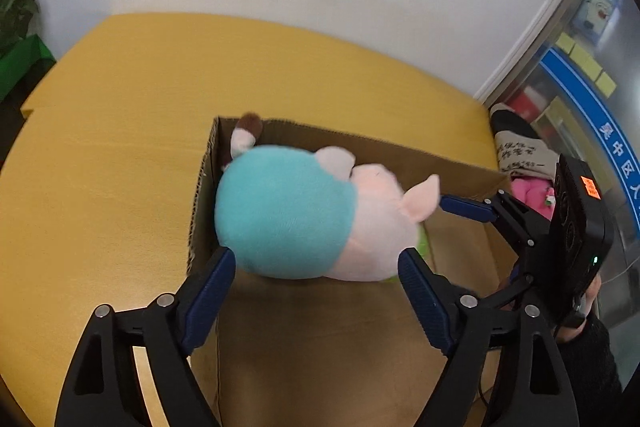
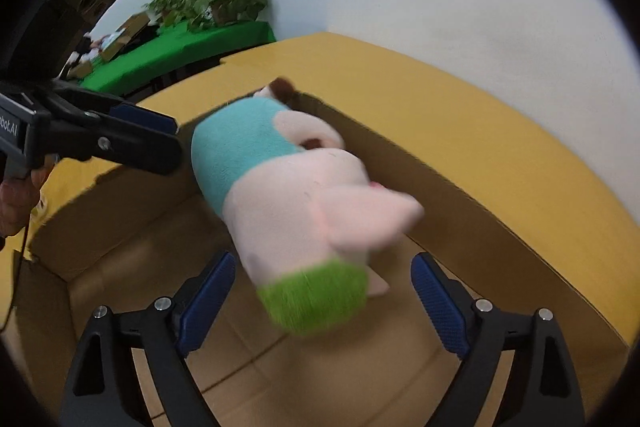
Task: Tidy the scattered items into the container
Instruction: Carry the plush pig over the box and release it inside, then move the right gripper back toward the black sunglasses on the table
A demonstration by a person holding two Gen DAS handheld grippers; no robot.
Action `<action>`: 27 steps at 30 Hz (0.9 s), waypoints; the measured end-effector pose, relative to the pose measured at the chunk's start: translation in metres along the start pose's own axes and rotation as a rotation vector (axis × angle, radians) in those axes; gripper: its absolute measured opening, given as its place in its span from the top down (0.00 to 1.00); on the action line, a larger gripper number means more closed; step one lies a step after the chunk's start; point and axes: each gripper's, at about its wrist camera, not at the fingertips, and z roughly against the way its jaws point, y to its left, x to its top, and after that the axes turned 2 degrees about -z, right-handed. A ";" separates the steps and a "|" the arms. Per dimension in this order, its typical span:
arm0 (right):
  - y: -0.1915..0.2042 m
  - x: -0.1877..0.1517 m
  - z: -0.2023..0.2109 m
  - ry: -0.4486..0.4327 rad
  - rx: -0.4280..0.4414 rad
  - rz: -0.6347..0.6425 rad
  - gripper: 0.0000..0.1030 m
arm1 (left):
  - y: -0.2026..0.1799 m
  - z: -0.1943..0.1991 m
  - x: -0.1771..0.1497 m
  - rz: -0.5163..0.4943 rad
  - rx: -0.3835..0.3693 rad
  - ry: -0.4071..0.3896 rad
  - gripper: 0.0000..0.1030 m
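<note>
Lying in the cardboard box (image 1: 400,155) on the yellow table (image 1: 120,147) — plush pig (image 1: 304,215); spread wide and gripping nothing — left gripper (image 1: 316,267), right gripper (image 2: 322,279).

My left wrist camera looks steeply down along the left claw (image 1: 316,267) into the cardboard box (image 1: 400,155) from close above its near side, facing the table's (image 1: 120,147) far edge and the white wall. My right wrist camera sits equally close over the right claw (image 2: 322,287), angled down and leftward across the same box (image 2: 460,195). Both views share the box interior, the plush toy (image 1: 304,215) (image 2: 296,195) and the table's (image 2: 500,131) far edge, and each shows the other claw at its side.
</note>
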 end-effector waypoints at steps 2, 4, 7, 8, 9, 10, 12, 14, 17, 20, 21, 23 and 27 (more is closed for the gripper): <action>0.001 -0.001 0.024 -0.033 0.000 -0.045 0.12 | -0.010 0.026 -0.009 -0.031 0.016 -0.041 0.09; 0.004 -0.006 0.060 -0.080 0.010 -0.091 0.12 | -0.021 0.047 -0.020 -0.056 0.022 -0.069 0.08; 0.021 -0.011 0.104 -0.140 0.026 -0.129 0.12 | -0.036 0.080 -0.039 -0.082 0.045 -0.126 0.03; 0.027 -0.016 0.120 -0.152 0.021 -0.142 0.12 | -0.040 0.090 -0.048 -0.089 0.048 -0.143 0.02; 0.033 -0.022 0.138 -0.158 0.013 -0.161 0.12 | -0.045 0.099 -0.056 -0.093 0.058 -0.161 0.01; 0.040 -0.030 0.154 -0.165 0.006 -0.186 0.12 | -0.053 0.105 -0.063 -0.096 0.071 -0.179 0.01; 0.056 -0.036 0.171 -0.179 0.001 -0.229 0.12 | -0.069 0.117 -0.078 -0.109 0.092 -0.216 0.00; 0.063 -0.059 0.203 -0.190 -0.012 -0.269 0.12 | -0.088 0.124 -0.094 -0.124 0.106 -0.243 0.00; 0.084 -0.084 0.226 -0.210 -0.065 -0.302 0.12 | -0.108 0.132 -0.116 -0.116 0.099 -0.272 0.00; 0.100 -0.105 0.235 -0.209 -0.120 -0.329 0.12 | -0.127 0.136 -0.134 -0.118 0.082 -0.291 0.00; 0.102 -0.113 0.237 -0.206 -0.117 -0.344 0.12 | -0.133 0.136 -0.139 -0.130 0.079 -0.290 0.00; 0.106 -0.124 0.238 -0.196 -0.111 -0.363 0.12 | -0.147 0.135 -0.150 -0.171 0.068 -0.279 0.00; 0.113 -0.137 0.237 -0.169 -0.126 -0.364 0.12 | -0.165 0.129 -0.166 -0.207 0.048 -0.245 0.00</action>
